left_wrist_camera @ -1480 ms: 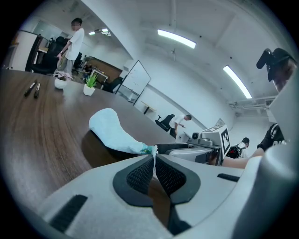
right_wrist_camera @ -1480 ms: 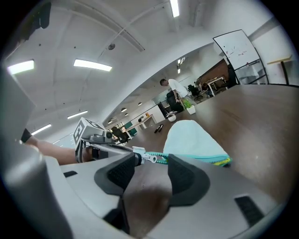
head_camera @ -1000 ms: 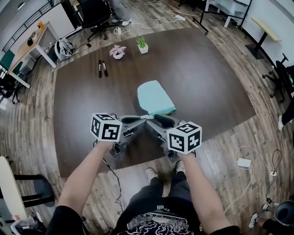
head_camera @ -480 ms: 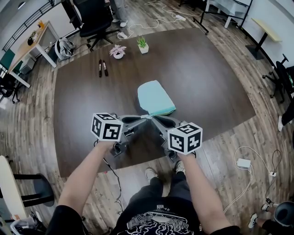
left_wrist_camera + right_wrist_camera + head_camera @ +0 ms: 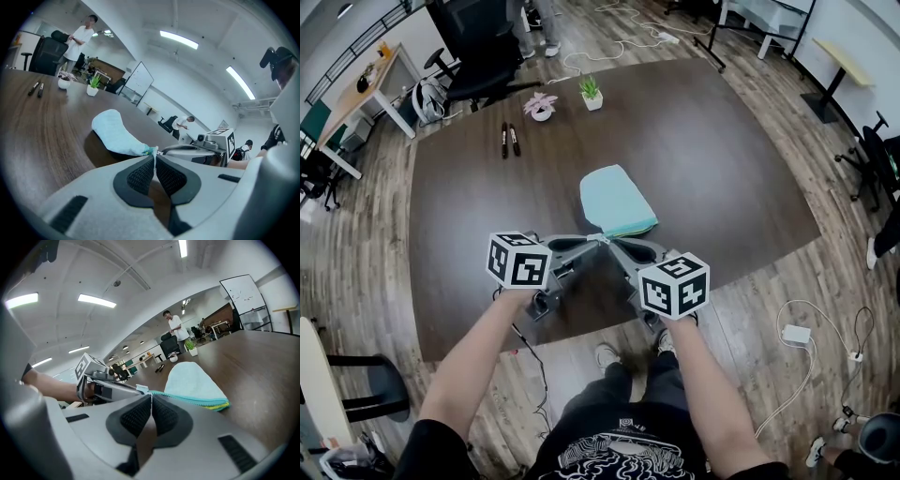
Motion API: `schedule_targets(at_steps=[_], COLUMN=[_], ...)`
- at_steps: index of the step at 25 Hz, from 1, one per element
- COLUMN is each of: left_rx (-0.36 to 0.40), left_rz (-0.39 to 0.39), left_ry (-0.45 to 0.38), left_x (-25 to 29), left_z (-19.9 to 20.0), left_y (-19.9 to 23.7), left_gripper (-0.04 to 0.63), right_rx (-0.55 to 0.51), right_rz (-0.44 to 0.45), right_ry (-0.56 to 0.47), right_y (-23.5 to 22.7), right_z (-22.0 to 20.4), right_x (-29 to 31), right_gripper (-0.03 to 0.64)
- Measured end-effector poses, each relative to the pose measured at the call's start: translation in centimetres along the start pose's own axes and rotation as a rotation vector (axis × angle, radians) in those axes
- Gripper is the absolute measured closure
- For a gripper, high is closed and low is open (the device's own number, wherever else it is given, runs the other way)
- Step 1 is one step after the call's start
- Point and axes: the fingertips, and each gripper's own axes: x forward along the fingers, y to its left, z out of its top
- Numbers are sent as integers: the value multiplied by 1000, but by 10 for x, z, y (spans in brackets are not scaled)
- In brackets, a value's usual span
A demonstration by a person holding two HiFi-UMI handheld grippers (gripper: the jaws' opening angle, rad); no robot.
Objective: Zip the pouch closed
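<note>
Dark table (image 5: 722, 169), one pouch (image 5: 617, 199), two markers (image 5: 508, 139), two plants (image 5: 591, 91), left tongs (image 5: 154, 157) pinching its corner, right tongs (image 5: 151, 397) just closed on it

1. The left forearm (image 5: 473, 352) and right forearm (image 5: 708, 384) reach forward and angle inward, so the two grippers meet tip to tip in a V.
2. The left gripper (image 5: 153, 157) tilts slightly downward. Its pads press together on a thin edge of the pouch (image 5: 617, 199) at its near end.
3. The right gripper (image 5: 151, 397) tilts likewise. Its jaws have just been closing, and the pads now meet with a pale sliver of the pouch's end between the tips.
</note>
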Motion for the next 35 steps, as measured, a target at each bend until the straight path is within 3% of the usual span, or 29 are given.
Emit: schedule_targets(at_steps=[14,35], left_rx=[-57,-97], left_rz=[99,205], left_ry=[-53,-70], left_x=[4,3], left_z=[-6,-20], left_y=[5,10], left_gripper=[574,575], right_rx=[-29,-87], right_rz=[-50,-14], right_ry=[67,168], right_y=[-6,-24], right_z=[-5,-19], right_x=[1,4], right_gripper=[615,615])
